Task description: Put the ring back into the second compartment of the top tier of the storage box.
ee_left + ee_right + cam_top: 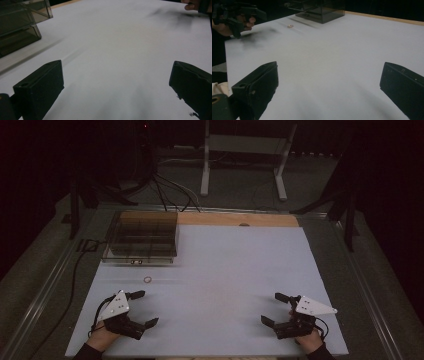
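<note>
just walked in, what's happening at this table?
A person holds a two-jaw gripper in each hand near the front edge of the white table top. The left gripper and right gripper both have jaws wide apart with nothing between them. A small ring lies untouched on the table, nearer the left gripper, in front of a smoky clear compartment box at the far left.

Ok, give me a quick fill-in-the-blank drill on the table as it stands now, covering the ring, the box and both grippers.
1. The small ring lies on the white table, nearer the ____ gripper.
2. The dark see-through box stands at the table's far ____ corner in the high view.
3. The left gripper and the right gripper both have their fingers ____, with nothing between them.
4. The ring lies between the left gripper and the ____.

Missing words: left; left; open; box
</note>
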